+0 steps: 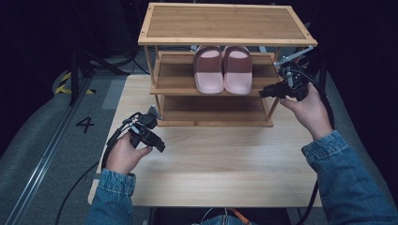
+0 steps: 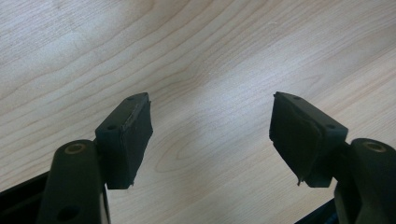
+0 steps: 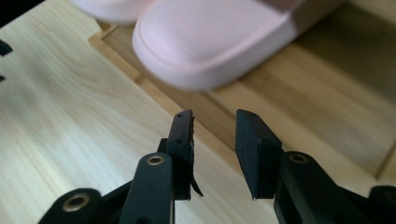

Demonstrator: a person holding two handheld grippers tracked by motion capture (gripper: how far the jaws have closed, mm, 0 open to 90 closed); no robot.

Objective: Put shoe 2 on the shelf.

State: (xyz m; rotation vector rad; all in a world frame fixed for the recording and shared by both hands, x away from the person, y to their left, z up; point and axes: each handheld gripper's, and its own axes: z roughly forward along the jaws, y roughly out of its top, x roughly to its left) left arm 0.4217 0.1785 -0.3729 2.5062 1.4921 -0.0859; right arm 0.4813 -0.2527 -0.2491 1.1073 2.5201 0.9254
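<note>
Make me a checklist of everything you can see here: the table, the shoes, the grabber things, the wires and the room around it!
Surface: pale wooden table, bare in front of the rack.
Job's things: pair of pink slippers side by side on the middle shelf of the wooden shoe rack; top and bottom shelves bare.
Clutter: nothing seen.
Grippers: left gripper open over bare table, nothing between the jaws; right gripper open beside the rack's right end, pointing at the nearer slipper, not touching it.
Cables: black cable trails from the left gripper off the table; another runs down past the right sleeve.
Surroundings: grey floor with a painted 4, yellow-black tape, dark background.
</note>
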